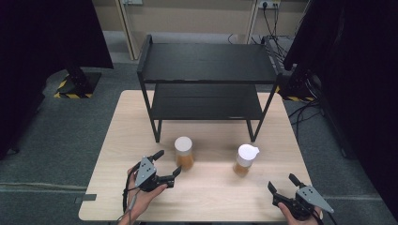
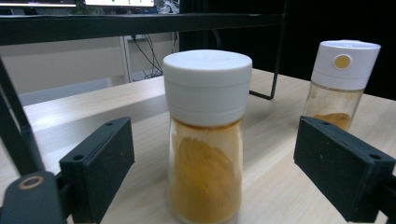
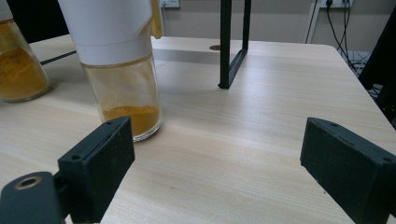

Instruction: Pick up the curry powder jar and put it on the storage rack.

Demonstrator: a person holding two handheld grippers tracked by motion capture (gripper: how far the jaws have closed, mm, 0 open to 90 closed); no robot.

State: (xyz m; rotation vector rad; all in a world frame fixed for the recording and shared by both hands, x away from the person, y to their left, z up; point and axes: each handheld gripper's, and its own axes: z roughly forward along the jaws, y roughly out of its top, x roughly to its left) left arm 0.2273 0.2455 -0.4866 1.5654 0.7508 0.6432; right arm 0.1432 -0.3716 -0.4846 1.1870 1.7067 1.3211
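Up close | left claw [image 2: 215,182] straddles full jar [image 2: 207,135] | pads clear

Two spice jars [image 1: 183,153] [image 1: 245,160], one black shelf rack [image 1: 206,70], one table [image 1: 112,154].

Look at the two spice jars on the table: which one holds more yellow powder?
The jar with the flat round lid, in front of the left gripper. It is over half full; the spouted-lid jar holds only a thin layer.
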